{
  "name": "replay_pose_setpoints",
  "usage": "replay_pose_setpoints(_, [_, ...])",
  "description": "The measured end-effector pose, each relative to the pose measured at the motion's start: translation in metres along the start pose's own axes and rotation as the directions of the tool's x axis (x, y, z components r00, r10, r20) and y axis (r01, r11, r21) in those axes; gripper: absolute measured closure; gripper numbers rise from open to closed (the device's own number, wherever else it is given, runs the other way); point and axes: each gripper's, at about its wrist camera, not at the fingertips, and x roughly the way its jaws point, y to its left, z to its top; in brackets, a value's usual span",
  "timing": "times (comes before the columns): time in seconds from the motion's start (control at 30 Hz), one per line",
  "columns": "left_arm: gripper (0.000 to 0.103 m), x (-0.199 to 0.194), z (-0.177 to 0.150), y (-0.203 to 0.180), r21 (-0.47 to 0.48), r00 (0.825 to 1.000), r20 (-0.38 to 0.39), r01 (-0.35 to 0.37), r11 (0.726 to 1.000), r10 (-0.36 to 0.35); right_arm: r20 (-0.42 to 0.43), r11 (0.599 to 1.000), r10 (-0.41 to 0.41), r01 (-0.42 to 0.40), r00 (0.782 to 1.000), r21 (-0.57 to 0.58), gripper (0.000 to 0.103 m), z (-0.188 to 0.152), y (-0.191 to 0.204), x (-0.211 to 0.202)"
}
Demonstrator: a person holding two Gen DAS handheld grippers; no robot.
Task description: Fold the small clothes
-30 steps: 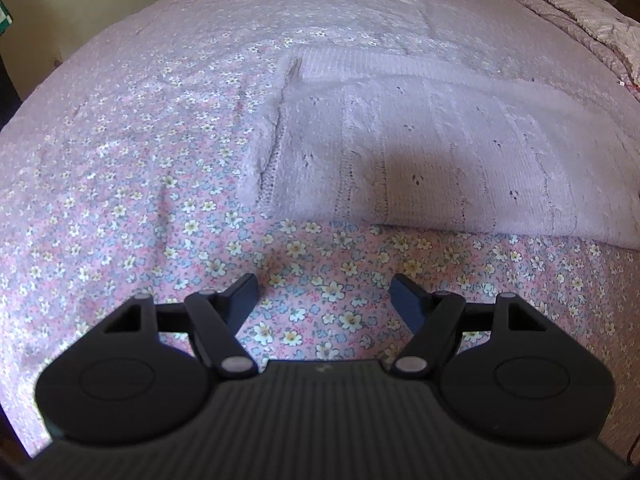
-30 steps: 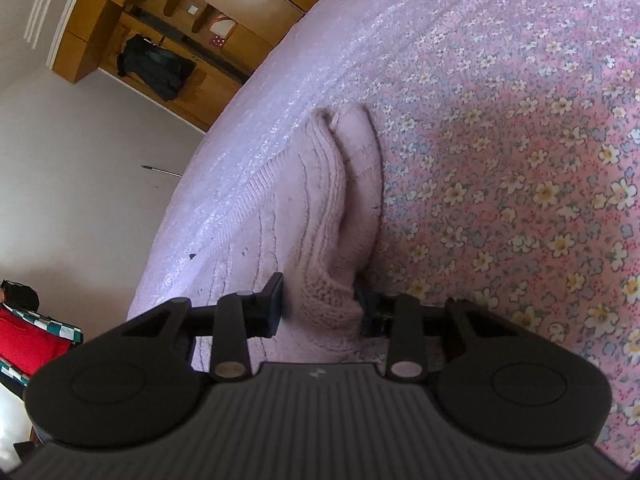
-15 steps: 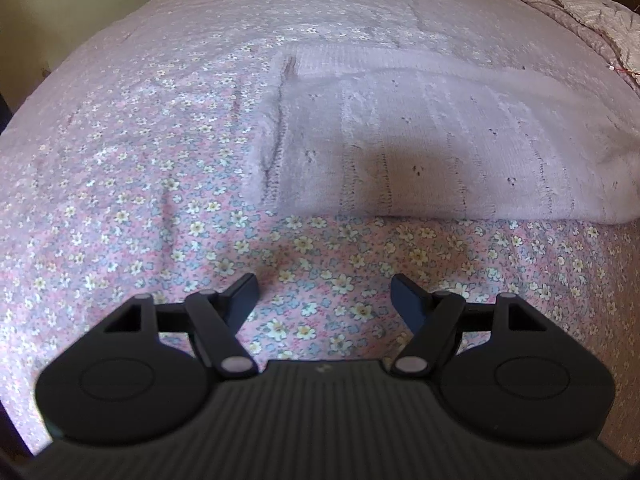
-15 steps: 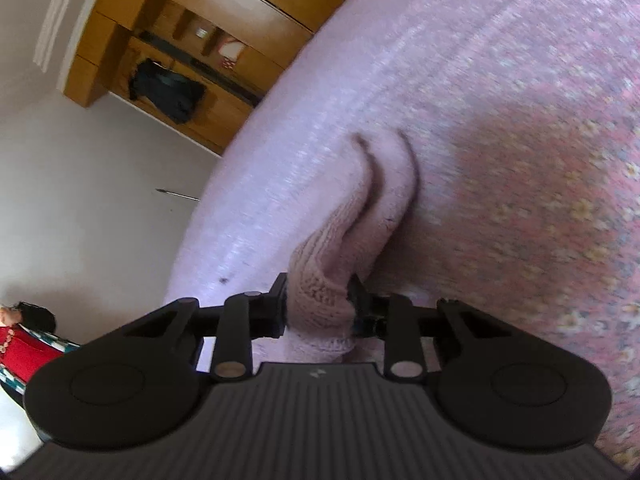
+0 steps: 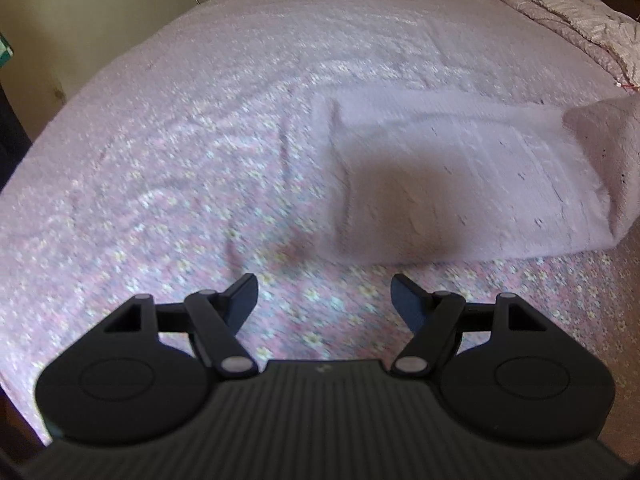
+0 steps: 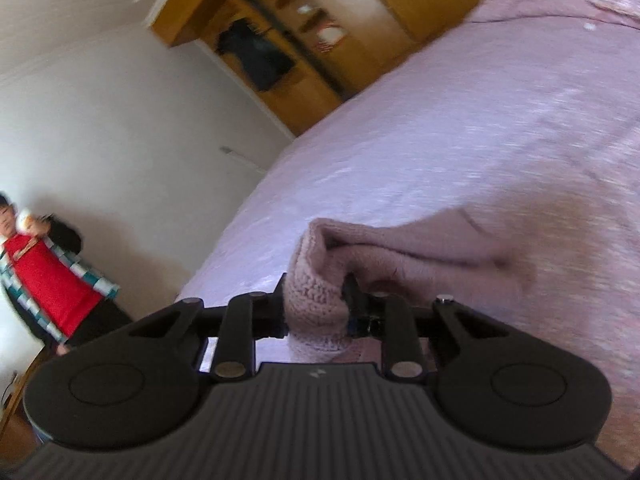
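A pale pink knitted garment [image 5: 460,176] lies folded on the floral bedspread [image 5: 160,168], right of centre in the left wrist view. Its right end [image 5: 608,148] is lifted off the bed. My left gripper [image 5: 324,300] is open and empty, hovering over the bedspread in front of the garment's near edge. My right gripper [image 6: 316,304] is shut on a bunched end of the pink garment [image 6: 316,300], which trails away to the right above the bed.
A quilted pink blanket [image 5: 580,20] lies at the bed's far right. Wooden wardrobes [image 6: 304,40] stand behind the bed. A person in red [image 6: 44,272] stands by the white wall at the left of the right wrist view.
My right gripper has lifted the held end of the garment up and swung it leftward. The left gripper has drawn back and shifted left, staying open.
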Motion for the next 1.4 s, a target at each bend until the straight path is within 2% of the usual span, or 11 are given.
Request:
replay_pose_setpoints(0.17, [0.029,-0.003,0.009,0.014,-0.007,0.999,0.024,-0.023,1.000,0.023,-0.039,0.992,0.127,-0.126,0.991,0.007,0.076,0.004,0.038,0.024])
replay_pose_setpoints(0.37, [0.029,-0.002,0.010,0.029,-0.014,0.999,0.035,-0.037,0.999,0.038,-0.123,0.973,0.214,-0.223,0.969,-0.060,0.077,-0.009,0.094,0.055])
replay_pose_setpoints(0.47, [0.029,-0.001,0.008,0.038,-0.025,0.998,0.037,-0.048,0.999,0.049,-0.188,0.964,0.231,-0.251,0.955,-0.092,0.077,-0.023,0.119,0.075])
replay_pose_setpoints(0.67, [0.029,0.003,0.002,0.062,-0.071,0.996,0.042,-0.074,0.995,0.077,-0.328,0.959,0.173,-0.234,0.928,-0.156,0.077,-0.070,0.140,0.135])
replay_pose_setpoints(0.83, [0.029,0.007,0.000,0.081,-0.101,0.996,0.038,-0.081,0.992,0.085,-0.429,0.962,0.070,-0.175,0.901,-0.210,0.075,-0.122,0.140,0.173])
replay_pose_setpoints(0.9, [0.029,0.008,0.001,0.085,-0.103,0.995,0.042,-0.082,0.991,0.086,-0.411,0.961,0.060,-0.164,0.910,-0.223,0.068,-0.133,0.141,0.172])
replay_pose_setpoints(0.97, [0.029,0.006,0.003,0.087,-0.099,0.995,0.050,-0.083,0.992,0.088,-0.391,0.964,0.065,-0.159,0.918,-0.215,0.053,-0.136,0.143,0.166])
replay_pose_setpoints(1.07, [0.029,0.002,0.009,0.086,-0.092,0.994,0.071,-0.078,0.993,0.084,-0.368,0.969,0.075,-0.155,0.927,-0.192,0.042,-0.137,0.149,0.155])
replay_pose_setpoints(1.13, [0.029,-0.001,0.012,0.085,-0.090,0.994,0.083,-0.068,0.994,0.076,-0.352,0.969,0.072,-0.148,0.933,-0.195,0.040,-0.136,0.151,0.140])
replay_pose_setpoints(1.23, [0.028,-0.008,0.020,0.078,-0.068,0.993,0.110,-0.028,0.997,0.035,-0.291,0.961,0.034,-0.111,0.956,-0.252,0.037,-0.137,0.155,0.105])
replay_pose_setpoints(1.4, [0.028,-0.021,0.030,0.055,-0.015,0.990,0.140,0.029,0.999,-0.026,-0.149,0.955,-0.067,0.020,0.987,-0.295,0.032,-0.128,0.137,0.057])
